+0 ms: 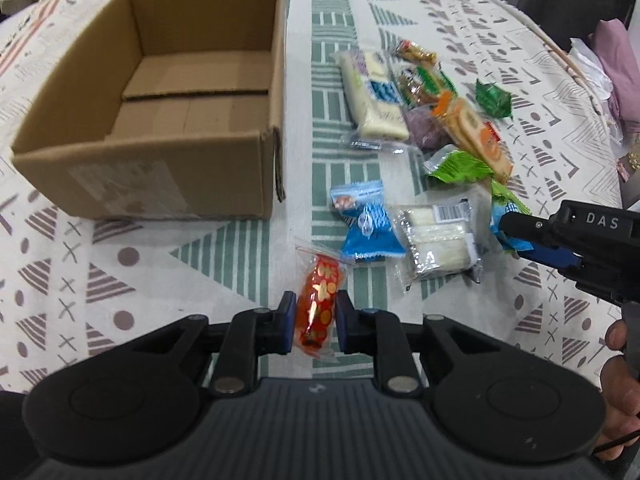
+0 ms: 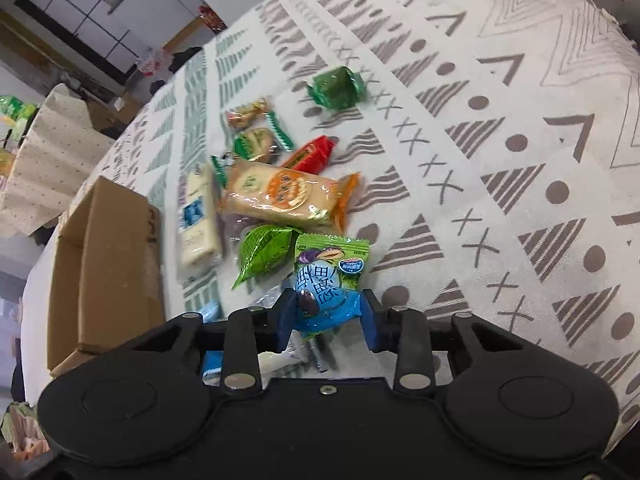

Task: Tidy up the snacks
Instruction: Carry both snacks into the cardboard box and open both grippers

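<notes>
Your left gripper (image 1: 316,318) is clamped on the red snack with gold flowers (image 1: 320,304); both blue pads press its sides and the wrapper's long axis runs along the fingers, toward 12 o'clock in the left wrist view. It looks lifted a little clear of the tablecloth (image 1: 120,280), though I cannot be sure of that.

Key relation: the cardboard box (image 1: 160,168) lies at about 11 o'clock from those jaws, open side up, near wall facing you, nothing seen inside. My reading is that the next move is up and over that near wall, then release. Your left hand is the nearer one to the box; the right works well off to 3 o'clock.

Your right gripper (image 2: 326,312) has its jaws part-way in, with the blue-and-green packet (image 2: 328,280) between them. Both pads appear to touch the packet's lower blue end, so I judge it gripped; the hold is near one end, and the packet's long axis points to 12 o'clock along the fingers. From the right wrist view the box (image 2: 104,264) sits at 9 o'clock.

The rest of the snacks, among them the orange cracker pack (image 2: 280,196) and the green candy (image 2: 338,90), lie on the cloth between 11 and 12 o'clock from the right jaws.

Risk, as I judge it: the dangling wrapper may catch the box rim.
</notes>
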